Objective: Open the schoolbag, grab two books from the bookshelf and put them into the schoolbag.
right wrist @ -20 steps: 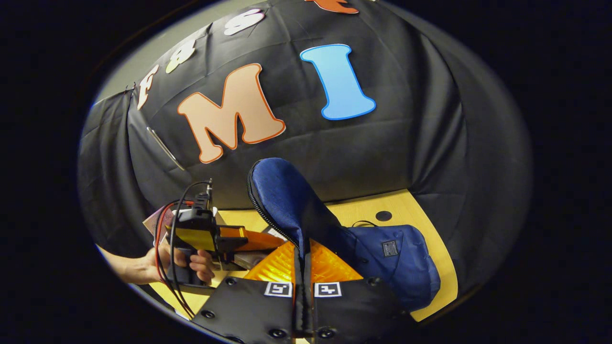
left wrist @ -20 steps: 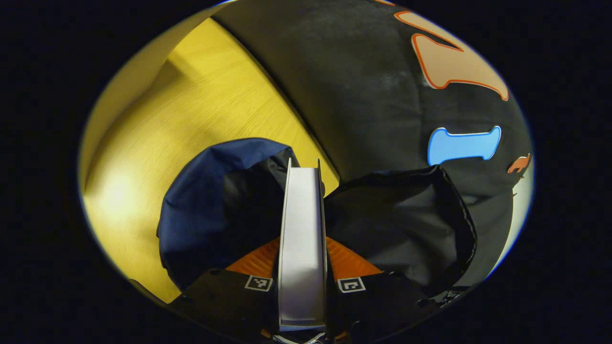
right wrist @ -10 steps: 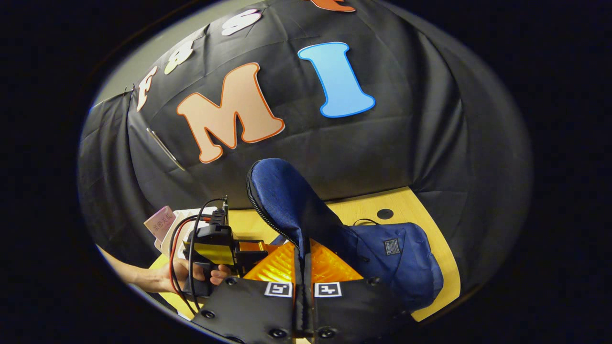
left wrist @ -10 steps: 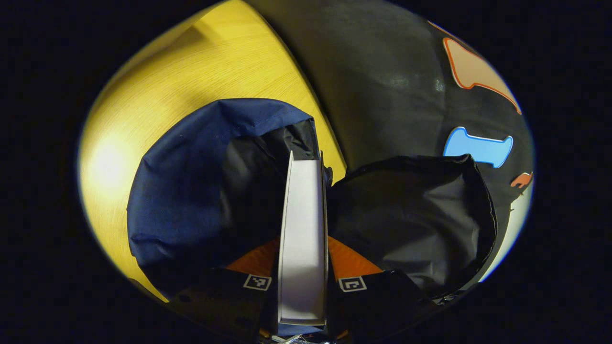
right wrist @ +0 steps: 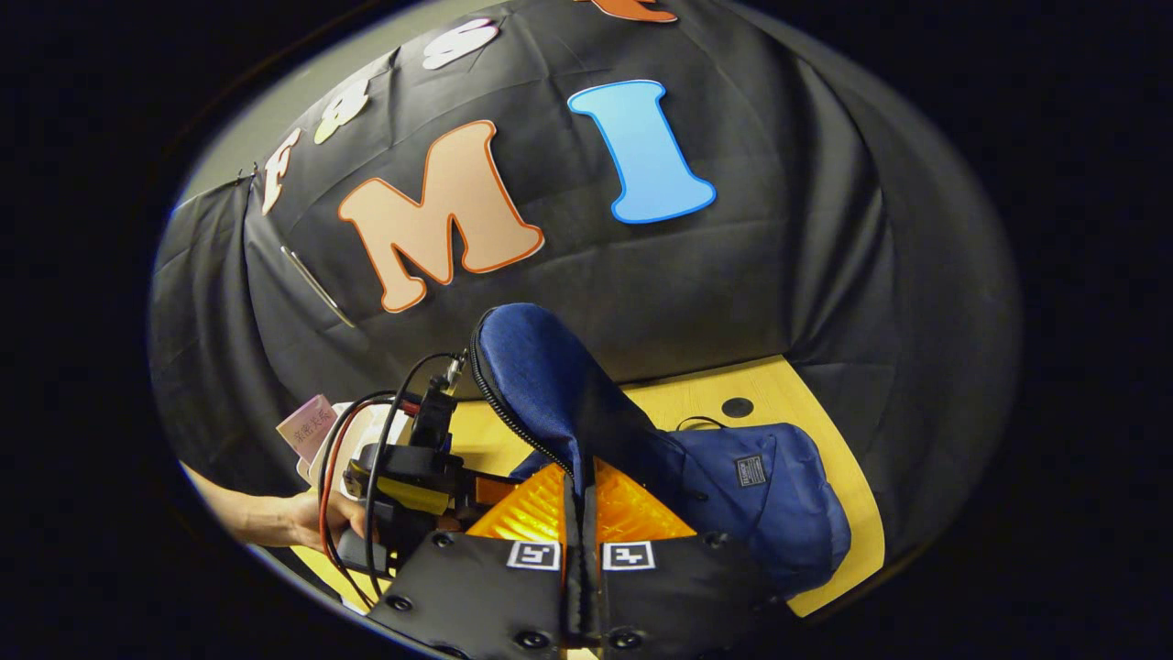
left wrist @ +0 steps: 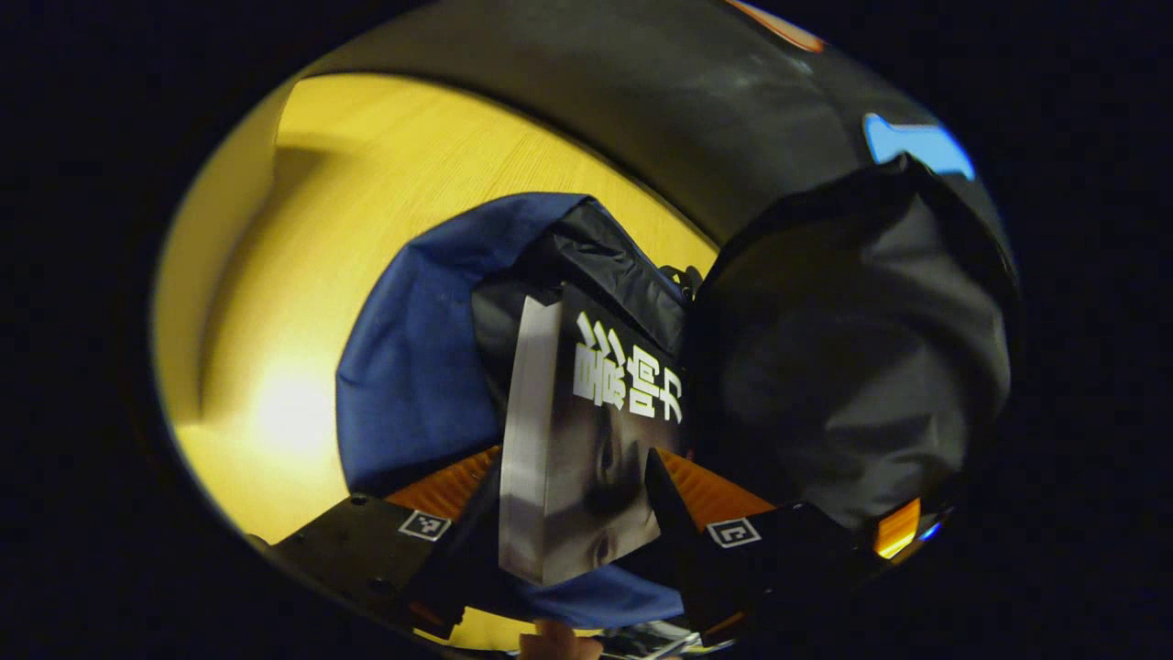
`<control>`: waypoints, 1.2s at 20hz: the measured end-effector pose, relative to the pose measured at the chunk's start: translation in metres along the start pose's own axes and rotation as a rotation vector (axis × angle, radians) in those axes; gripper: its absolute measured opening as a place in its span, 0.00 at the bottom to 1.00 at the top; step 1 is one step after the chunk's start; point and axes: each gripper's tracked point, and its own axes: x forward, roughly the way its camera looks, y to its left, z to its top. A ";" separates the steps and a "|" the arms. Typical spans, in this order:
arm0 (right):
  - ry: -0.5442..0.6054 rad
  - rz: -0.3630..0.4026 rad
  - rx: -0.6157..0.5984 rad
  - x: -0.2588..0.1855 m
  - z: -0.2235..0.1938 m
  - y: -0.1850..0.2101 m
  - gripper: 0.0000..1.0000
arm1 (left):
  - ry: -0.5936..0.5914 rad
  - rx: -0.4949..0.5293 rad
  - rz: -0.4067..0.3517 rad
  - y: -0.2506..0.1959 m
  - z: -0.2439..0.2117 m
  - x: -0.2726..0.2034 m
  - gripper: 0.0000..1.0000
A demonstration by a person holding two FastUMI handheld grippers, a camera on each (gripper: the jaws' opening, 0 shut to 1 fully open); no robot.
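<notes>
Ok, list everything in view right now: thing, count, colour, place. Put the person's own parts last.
schoolbag: one, navy blue with black lining, lying open on the table.
bag flap: one, navy blue, lifted upright, pinched by the right gripper.
book: one, dark cover with pale page edges, between the left gripper's open fingers, over the bag's opening.
books: a few, pink and pale, at the table's far left edge.
table: one, yellow wood, under the bag.
left gripper: one, fingers apart.
right gripper: one, closed on the flap.
hand: one, holding the left gripper's handle.
</notes>
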 end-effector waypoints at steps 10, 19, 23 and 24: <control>0.010 0.001 -0.005 -0.003 -0.008 0.002 0.03 | -0.181 0.327 0.104 0.007 0.044 -0.055 0.96; 0.017 -0.005 -0.021 -0.008 -0.009 0.003 0.07 | -0.400 0.519 0.158 0.018 0.078 -0.155 0.95; 0.022 -0.014 -0.035 -0.010 -0.012 0.002 0.03 | -0.498 0.524 0.154 0.020 0.085 -0.201 0.95; 0.023 -0.016 -0.034 -0.011 -0.012 0.001 0.07 | -0.521 0.523 0.159 0.025 0.087 -0.215 0.95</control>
